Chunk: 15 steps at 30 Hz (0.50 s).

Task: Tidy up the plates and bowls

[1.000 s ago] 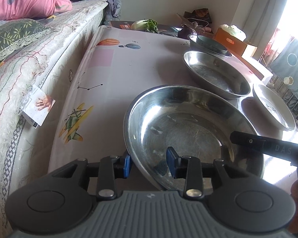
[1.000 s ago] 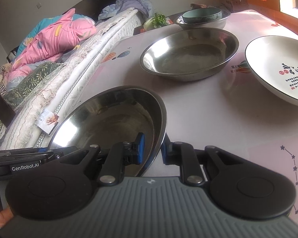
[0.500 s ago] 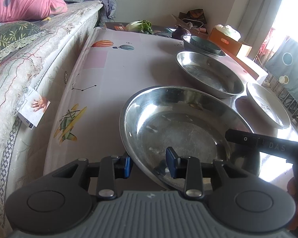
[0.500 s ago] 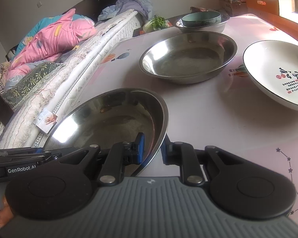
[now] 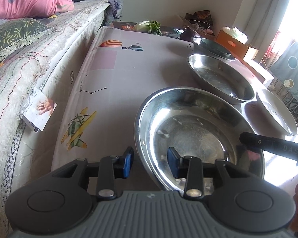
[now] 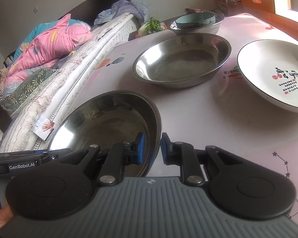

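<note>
A wide steel dish (image 5: 188,123) (image 6: 109,119) is at the near edge of the table. My right gripper (image 6: 152,148) is shut on its right rim, with one blue pad inside and one outside. My left gripper (image 5: 150,161) straddles the dish's left rim. Its jaws are opening and the pads stand clear of the thin wall. A second steel dish (image 5: 218,75) (image 6: 180,61) lies behind it. To the right lies a white plate with red and black writing (image 5: 276,111) (image 6: 268,75). At the far end a teal bowl (image 6: 194,19) sits inside a steel bowl (image 6: 196,28).
A bed with a quilted cover (image 5: 29,75) and pink bedding (image 6: 49,41) runs along the table's left side. Greens (image 6: 154,25) and a cardboard box (image 6: 268,2) are at the far end. The pink printed tablecloth (image 5: 113,75) is bare left of the dishes.
Almost nothing: the left wrist view swayed slightly and came back. Both grippers stay at the near dish's rim.
</note>
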Each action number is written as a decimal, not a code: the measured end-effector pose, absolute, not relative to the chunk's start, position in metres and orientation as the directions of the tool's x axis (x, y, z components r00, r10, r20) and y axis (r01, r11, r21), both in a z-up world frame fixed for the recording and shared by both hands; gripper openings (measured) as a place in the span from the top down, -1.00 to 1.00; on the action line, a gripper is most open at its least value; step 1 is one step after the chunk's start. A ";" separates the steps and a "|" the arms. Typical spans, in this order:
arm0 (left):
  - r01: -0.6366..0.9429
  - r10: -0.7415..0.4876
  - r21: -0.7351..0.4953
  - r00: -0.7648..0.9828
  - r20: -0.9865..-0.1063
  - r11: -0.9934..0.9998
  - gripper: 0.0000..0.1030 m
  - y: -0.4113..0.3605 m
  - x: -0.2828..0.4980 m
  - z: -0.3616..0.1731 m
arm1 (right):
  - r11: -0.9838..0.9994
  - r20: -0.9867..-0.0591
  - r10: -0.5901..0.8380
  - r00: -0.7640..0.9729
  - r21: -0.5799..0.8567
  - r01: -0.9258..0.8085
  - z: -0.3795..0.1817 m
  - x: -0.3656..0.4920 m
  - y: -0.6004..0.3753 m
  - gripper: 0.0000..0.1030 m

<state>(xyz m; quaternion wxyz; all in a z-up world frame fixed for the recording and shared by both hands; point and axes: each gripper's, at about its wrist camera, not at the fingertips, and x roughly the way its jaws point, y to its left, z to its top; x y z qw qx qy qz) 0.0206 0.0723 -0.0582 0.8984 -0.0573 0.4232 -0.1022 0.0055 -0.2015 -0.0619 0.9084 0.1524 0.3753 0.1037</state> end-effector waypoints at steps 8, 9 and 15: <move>0.116 -0.219 -0.189 0.631 -0.744 0.975 0.38 0.072 0.031 -0.060 | 0.913 -0.649 0.327 0.688 0.404 -0.053 -0.070 0.016 -0.205 0.66; 0.114 -0.217 -0.187 0.632 -0.744 0.976 0.40 0.072 0.032 -0.060 | 0.911 -0.649 0.329 0.686 0.410 -0.049 -0.071 0.017 -0.206 0.66; 0.102 -0.202 -0.179 0.639 -0.742 0.979 0.51 0.069 0.034 -0.060 | 0.909 -0.646 0.328 0.689 0.415 -0.043 -0.073 0.021 -0.203 0.68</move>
